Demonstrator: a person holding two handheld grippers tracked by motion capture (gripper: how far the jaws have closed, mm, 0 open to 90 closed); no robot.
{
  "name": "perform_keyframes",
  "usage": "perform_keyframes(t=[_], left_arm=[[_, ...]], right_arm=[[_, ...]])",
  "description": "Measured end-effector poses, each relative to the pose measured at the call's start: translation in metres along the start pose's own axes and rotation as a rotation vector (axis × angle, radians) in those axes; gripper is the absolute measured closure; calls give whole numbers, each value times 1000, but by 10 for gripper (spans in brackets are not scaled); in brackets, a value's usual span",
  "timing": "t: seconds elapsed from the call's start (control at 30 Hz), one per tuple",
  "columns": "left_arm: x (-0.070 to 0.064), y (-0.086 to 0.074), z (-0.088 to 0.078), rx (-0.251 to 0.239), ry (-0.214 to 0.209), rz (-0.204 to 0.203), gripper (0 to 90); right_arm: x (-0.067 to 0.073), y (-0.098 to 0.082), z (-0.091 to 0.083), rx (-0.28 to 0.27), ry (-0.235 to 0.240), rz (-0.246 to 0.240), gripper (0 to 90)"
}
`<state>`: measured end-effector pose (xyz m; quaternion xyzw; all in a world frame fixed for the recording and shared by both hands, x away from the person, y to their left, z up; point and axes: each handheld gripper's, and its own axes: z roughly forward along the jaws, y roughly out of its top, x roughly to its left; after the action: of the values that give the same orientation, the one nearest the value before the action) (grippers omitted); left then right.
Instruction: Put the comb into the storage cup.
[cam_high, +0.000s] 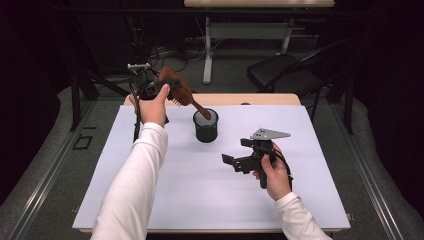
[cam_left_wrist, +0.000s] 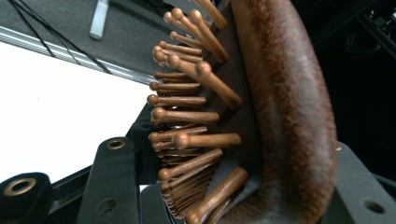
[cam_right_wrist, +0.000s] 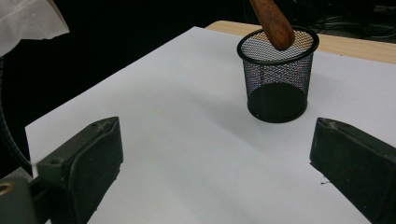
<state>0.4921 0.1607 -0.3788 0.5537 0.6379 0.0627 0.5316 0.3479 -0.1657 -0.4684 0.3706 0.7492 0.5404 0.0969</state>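
Left hand-held gripper (cam_high: 165, 89) raised, jaws clamped — right hand-held gripper (cam_high: 235, 162) low, jaws wide apart.

Light falls from overhead onto the white rectangular tabletop sheet (cam_high: 210, 185), which glares nearly blown-out, while the room behind sinks into darkness. The brown wooden bristle hairbrush (cam_left_wrist: 280, 116) looms close, its nearest pins soft. Shadows are faint.

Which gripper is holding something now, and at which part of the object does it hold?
The left gripper holds the wooden hairbrush by its bristled head, its handle end at the mesh cup. The right gripper is open and holds nothing.
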Motion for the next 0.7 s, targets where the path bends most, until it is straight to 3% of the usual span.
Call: perform_keyframes(t=[0.33,0.7], left_arm=[[12,-10,11,-8,24,-15,487],[11,-23,22,9,30,-4,487]], right_arm=[[-2,0,-2,-4,-8,2,24],[-2,0,-2,-3,-6,3,32]])
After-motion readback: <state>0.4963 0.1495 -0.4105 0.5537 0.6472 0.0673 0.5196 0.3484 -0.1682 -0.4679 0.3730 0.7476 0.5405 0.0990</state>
